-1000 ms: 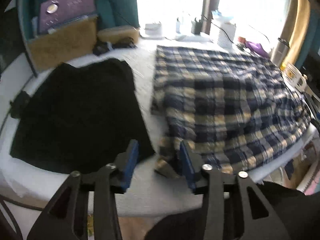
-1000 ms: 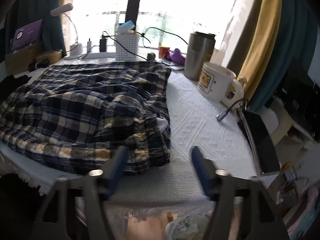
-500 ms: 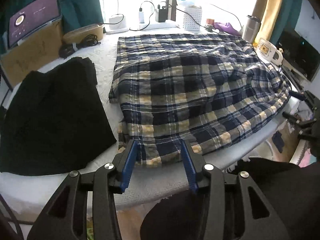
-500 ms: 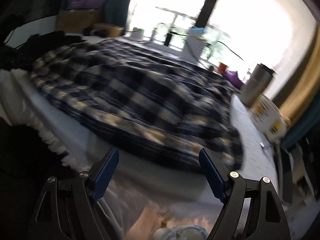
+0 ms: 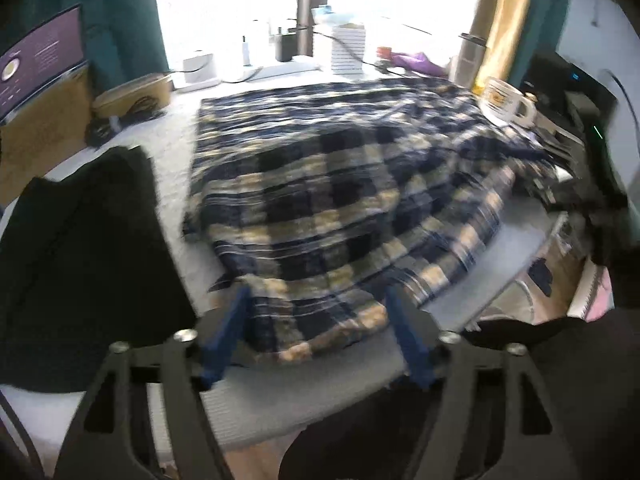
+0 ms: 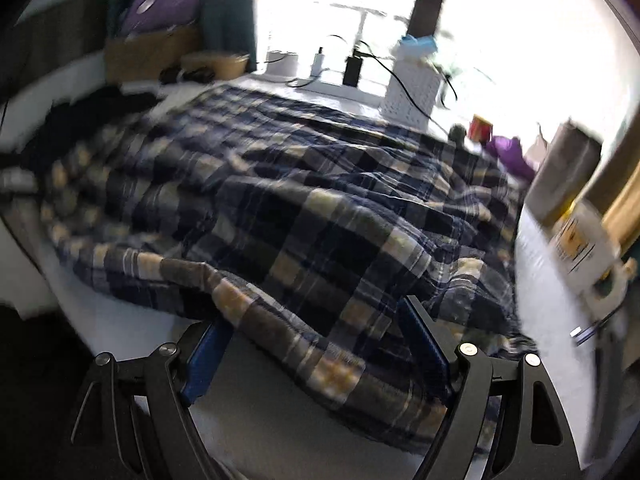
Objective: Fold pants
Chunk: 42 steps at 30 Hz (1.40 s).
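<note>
Plaid pants [image 5: 340, 200]: spread across white table [image 5: 280, 400], near hem at front edge.
Left gripper [image 5: 316, 320]: jaws just widened, straddling hem corner, pads not pressing.
Right gripper [image 6: 312, 340]: jaws wide, cloth edge between, unpinched.
Black garment [image 5: 80, 260]: left of pants.
Mug [image 5: 506, 100]: far right.

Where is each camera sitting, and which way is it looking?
Left wrist: sits on the left gripper, looking forward and down over the plaid pants toward the window; its open blue fingers, which have just been opening, straddle the near hem, with a black garment to the left.
Right wrist: sits on the right gripper, looking the same way; its open fingers straddle the pants' near edge.
Shared: the pants, the white mug, the white basket by the window.
</note>
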{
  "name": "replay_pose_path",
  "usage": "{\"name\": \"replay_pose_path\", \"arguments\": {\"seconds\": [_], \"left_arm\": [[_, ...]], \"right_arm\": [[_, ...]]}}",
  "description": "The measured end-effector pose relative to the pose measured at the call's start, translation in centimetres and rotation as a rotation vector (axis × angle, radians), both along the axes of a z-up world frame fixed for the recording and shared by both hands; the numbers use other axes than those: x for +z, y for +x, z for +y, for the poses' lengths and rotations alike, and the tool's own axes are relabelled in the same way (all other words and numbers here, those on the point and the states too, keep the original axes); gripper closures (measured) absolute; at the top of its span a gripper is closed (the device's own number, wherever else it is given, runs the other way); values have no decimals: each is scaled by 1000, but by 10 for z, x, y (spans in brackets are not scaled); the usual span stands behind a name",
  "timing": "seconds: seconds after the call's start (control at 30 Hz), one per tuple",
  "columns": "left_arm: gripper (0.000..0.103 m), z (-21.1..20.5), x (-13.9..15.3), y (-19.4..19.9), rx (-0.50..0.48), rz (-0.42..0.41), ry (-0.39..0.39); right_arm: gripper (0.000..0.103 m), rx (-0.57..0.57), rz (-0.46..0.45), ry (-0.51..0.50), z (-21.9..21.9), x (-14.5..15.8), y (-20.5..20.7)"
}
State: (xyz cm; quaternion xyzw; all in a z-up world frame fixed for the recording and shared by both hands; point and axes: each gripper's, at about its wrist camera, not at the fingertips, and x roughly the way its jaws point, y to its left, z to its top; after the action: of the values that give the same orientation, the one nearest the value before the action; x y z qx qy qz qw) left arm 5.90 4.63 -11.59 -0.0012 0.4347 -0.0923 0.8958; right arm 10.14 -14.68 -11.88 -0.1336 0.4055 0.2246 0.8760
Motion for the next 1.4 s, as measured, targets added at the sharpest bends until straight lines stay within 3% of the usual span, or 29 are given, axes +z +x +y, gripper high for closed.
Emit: {"name": "replay_pose_path", "arguments": {"seconds": [0.13, 0.3, 0.47, 0.53, 0.57, 0.6, 0.67, 0.77, 1.07, 1.17, 1.33, 1.4], "left_arm": [[28, -16, -11, -3, -85, 5, 63], [25, -20, -25, 1, -79, 2, 176], [26, -25, -24, 11, -36, -78, 284], [39, -30, -23, 11, -46, -127, 321], [56, -32, -22, 10, -52, -141, 329], [72, -33, -21, 11, -56, -148, 330], [92, -33, -16, 10, -59, -159, 310], [99, -28, -2, 8, -21, -197, 280], [99, -8, 35, 9, 87, -222, 107], [99, -7, 42, 9, 100, -229, 71], [99, -10, 55, 3, 97, -257, 58], [99, -9, 61, 1, 95, -267, 46]], "right_arm": [[20, -76, 126, 146, -14, -2, 28], [20, -140, 213, 269, -25, -5, 49], [20, -131, 196, 263, -27, 1, 44], [20, -123, 163, 249, -29, 4, 37], [20, -119, 139, 233, -32, 7, 31], [20, -118, 105, 206, -34, 9, 24], [20, -114, 54, 167, -36, 12, 12], [20, -107, -22, 98, -43, 14, -11], [20, -84, -196, -146, -46, -3, -71], [20, -78, -263, -278, -41, -16, -75], [20, -90, -339, -358, -36, -20, -66], [20, -93, -351, -347, -35, -21, -59]]}}
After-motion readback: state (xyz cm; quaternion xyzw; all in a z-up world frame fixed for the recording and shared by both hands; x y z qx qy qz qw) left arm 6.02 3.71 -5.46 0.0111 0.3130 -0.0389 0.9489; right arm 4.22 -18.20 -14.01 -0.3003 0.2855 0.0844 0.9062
